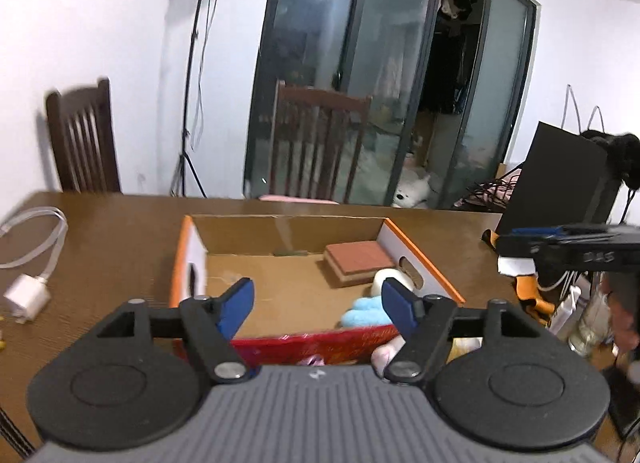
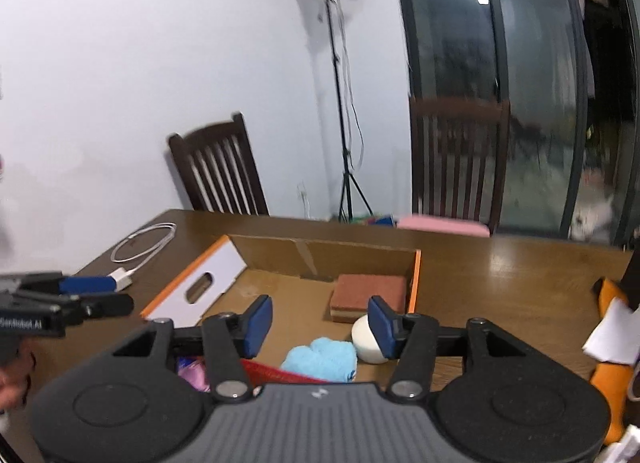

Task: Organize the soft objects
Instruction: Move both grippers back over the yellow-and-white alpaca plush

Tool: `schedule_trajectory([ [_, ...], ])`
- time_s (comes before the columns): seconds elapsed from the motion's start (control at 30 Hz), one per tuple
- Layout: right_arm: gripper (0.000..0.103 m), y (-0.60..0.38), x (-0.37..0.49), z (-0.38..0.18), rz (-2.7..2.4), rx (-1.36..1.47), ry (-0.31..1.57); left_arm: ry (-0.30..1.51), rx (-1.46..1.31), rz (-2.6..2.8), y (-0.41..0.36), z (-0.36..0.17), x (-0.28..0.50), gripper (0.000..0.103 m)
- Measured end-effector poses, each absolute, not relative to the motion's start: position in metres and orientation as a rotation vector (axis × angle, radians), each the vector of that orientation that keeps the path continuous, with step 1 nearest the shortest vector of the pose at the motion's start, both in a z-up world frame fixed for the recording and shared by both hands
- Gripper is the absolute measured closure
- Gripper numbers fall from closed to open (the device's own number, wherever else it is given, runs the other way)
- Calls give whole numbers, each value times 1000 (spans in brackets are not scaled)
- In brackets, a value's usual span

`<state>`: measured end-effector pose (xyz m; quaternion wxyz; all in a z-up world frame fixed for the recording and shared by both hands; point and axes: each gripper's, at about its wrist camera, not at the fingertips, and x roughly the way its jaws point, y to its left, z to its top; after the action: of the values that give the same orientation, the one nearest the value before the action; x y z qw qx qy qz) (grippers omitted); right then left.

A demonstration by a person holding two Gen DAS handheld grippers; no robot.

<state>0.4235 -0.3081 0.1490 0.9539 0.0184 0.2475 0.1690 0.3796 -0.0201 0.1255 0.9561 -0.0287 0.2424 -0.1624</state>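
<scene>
My left gripper [image 1: 318,305] hangs over the near edge of the cardboard box [image 1: 288,227], jaws wide apart, nothing btwn them. Right gripper [image 2: 320,323] same: spread wide, empty, above the box. Inside, toward the right wall: brown sponge [image 1: 358,263] at the back, white ball [image 2: 366,339] touching its front, blue plush [image 2: 320,357] just beside the ball. Pink item [image 2: 192,373] lies near the red front wall [image 1: 312,345].

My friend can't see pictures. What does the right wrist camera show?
An open right hand-held gripper hovers over a cardboard box on a wooden table. Inside lie a fluffy blue toy, a white ball and a brown sponge block. The left hand-held gripper shows at the left edge.
</scene>
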Motion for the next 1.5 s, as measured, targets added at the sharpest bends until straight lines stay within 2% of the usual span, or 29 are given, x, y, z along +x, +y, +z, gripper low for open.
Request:
schedule_trajectory([
  [0.1, 46, -310, 388, 156, 357, 5, 449, 454, -17, -305, -20, 129, 349, 24],
  [0.4, 43, -316, 328, 151, 363, 21, 396, 394, -45, -256, -24, 126, 297, 21],
  [0.57, 43, -315, 292, 120, 370, 54, 404, 396, -96, -247, -25, 97, 258, 21],
  [0.7, 42, -308, 259, 88, 358, 61, 406, 391, -133, -244, -23, 70, 221, 16],
  [0.8, 42, -304, 244, 66, 393, 65, 434, 441, -136, -273, -23, 55, 213, 15],
  [1.23, 42, -280, 276, 37, 410, 79, 515, 504, -178, -256, -19, 38, 246, 15],
  [1.43, 42, -288, 312, 38, 282, 87, 450, 506, -142, -299, -35, 38, 271, 15],
  [1.47, 41, -288, 320, 37, 256, 61, 434, 514, -142, -300, -37, 36, 277, 15],
  [1.5, 33, -287, 328, 36, 237, 25, 411, 524, -145, -300, -39, 34, 282, 15],
])
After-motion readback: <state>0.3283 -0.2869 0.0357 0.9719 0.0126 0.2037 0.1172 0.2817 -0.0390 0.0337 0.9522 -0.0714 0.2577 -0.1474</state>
